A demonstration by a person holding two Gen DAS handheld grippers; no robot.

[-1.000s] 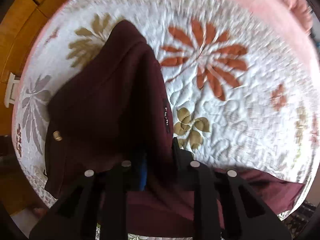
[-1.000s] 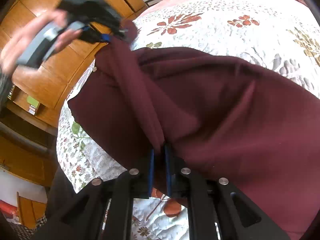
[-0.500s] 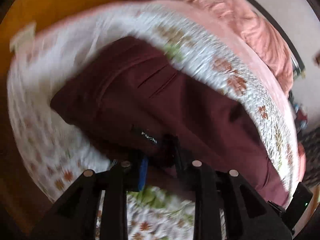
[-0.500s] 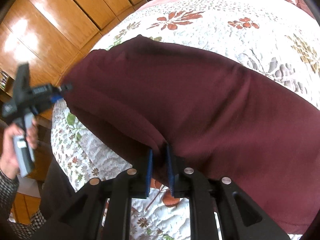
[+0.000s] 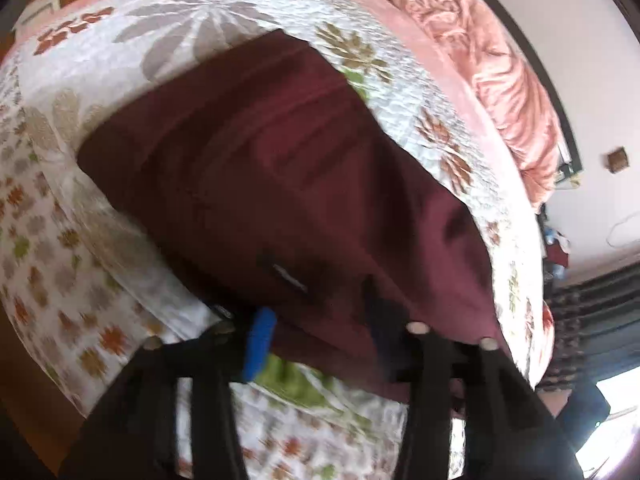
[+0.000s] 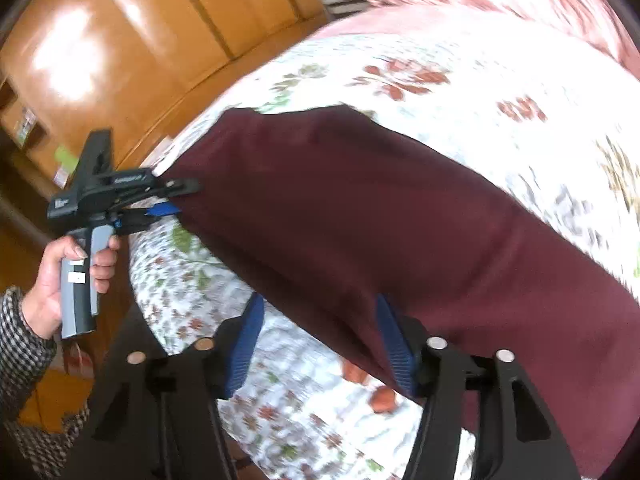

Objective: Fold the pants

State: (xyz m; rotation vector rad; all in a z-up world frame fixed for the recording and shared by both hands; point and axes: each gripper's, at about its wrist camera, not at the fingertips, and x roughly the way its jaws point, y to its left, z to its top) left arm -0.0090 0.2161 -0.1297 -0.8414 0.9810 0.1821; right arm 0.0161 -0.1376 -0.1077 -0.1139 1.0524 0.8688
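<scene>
Dark maroon pants (image 6: pixel 380 220) lie folded on the flowered quilt (image 6: pixel 500 92), near the bed's front edge. In the right wrist view my right gripper (image 6: pixel 320 340) hangs over their near edge. Its jaws are opening wide, the cloth's edge lies loose beside the right blue pad (image 6: pixel 394 344), and neither pad presses it. Farther left, a hand (image 6: pixel 76 268) holds my left gripper (image 6: pixel 176 198) at the pants' corner. In the left wrist view the pants (image 5: pixel 300 168) spread ahead. My left gripper (image 5: pixel 320 332) is opening too, with the hem loose between its jaws.
A wooden wardrobe (image 6: pixel 140 40) stands to the left of the bed. A crumpled pink blanket (image 5: pixel 500 80) lies along the bed's far side. The quilt (image 5: pixel 100 280) drops over the bed edge under both grippers. A checked sleeve (image 6: pixel 20 340) shows at lower left.
The left gripper carried its end of the pants across and laid it down on the rest. Both grippers, shut on the cloth before, have opened and let go.
</scene>
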